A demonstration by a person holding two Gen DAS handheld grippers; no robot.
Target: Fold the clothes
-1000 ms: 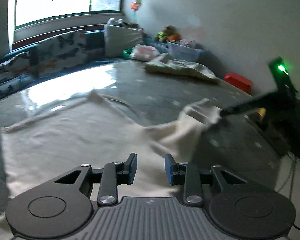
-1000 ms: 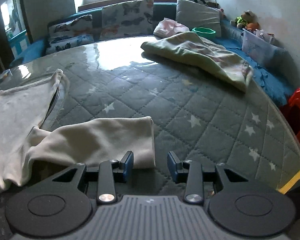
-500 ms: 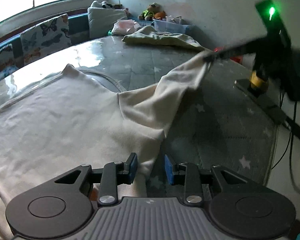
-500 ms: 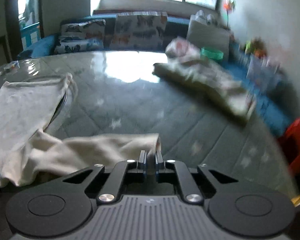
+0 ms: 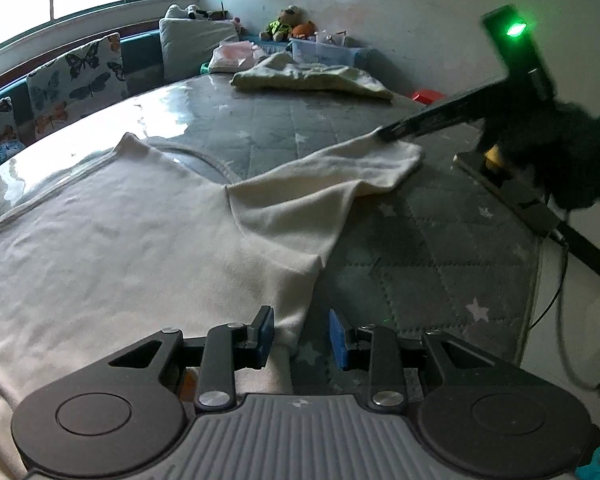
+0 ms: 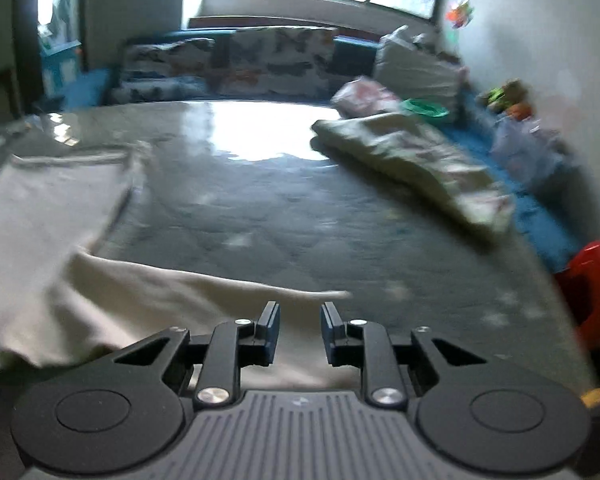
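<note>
Cream knit, a long-sleeved top (image 5: 112,248) lies spread on the grey star-quilted tabletop (image 5: 412,256), one sleeve (image 5: 340,176) stretched out flat rightward. Half a second ago the right tongs (image 6: 300,332) pinched that cuff aloft; now they are opening around it. The left tongs (image 5: 300,336) stand apart over the side seam.

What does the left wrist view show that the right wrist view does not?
Only the left wrist view shows the right tongs from outside, at the cream shirt's sleeve end, and a green light. Only the right view shows the red stool clearly. Both show the shirt, the folded blanket and the quilted mat.
</note>
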